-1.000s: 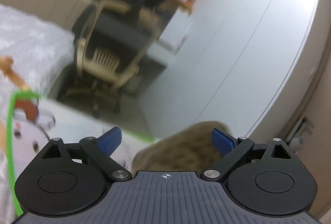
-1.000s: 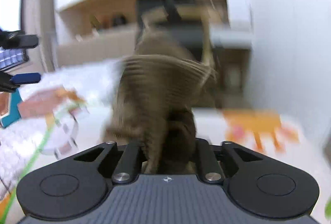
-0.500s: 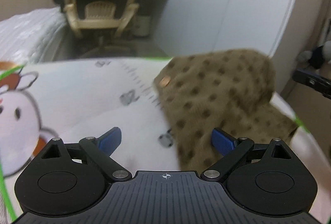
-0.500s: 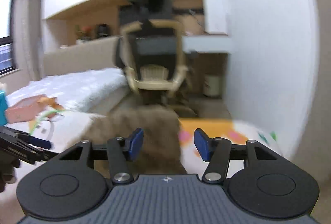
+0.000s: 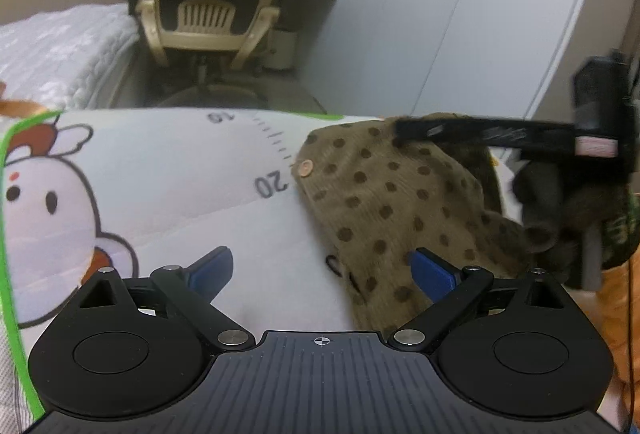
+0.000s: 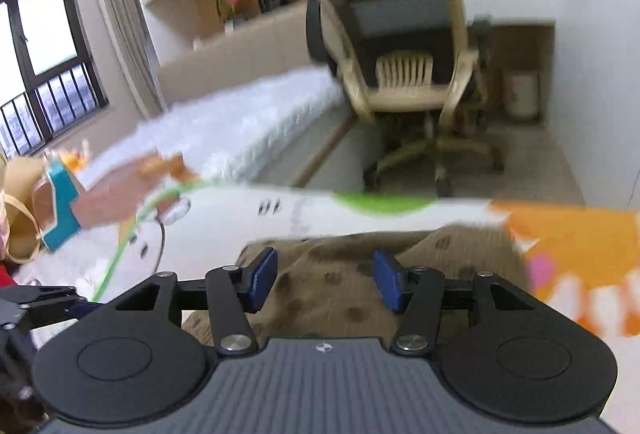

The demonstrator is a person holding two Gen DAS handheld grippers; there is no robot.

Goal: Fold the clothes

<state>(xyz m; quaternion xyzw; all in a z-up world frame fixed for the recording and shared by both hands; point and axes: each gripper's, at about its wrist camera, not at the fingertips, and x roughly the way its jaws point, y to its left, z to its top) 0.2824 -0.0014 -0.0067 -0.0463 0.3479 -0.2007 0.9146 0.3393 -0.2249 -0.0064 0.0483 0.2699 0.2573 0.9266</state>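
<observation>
A brown garment with dark dots (image 5: 384,201) lies in a heap on a white cartoon-printed mat (image 5: 168,169), with one round button (image 5: 306,166) showing near its left edge. My left gripper (image 5: 320,270) stands open just above the mat, its right finger (image 5: 430,272) over the garment's near edge and its left finger over bare mat. The right gripper shows as a dark shape (image 5: 560,145) over the garment's far right. In the right wrist view my right gripper (image 6: 324,280) is open over the same garment (image 6: 336,274), holding nothing.
A beige office chair (image 5: 204,13) stands beyond the mat's far edge, beside a white bed (image 5: 56,49). A white wardrobe wall (image 5: 460,13) is at the right. A teal and brown toy (image 6: 60,209) and a tan bag (image 6: 16,209) lie at the mat's left.
My right gripper opened and dropped the garment onto the mat, then lowered over it. My left gripper swung down toward the mat and now faces the garment.
</observation>
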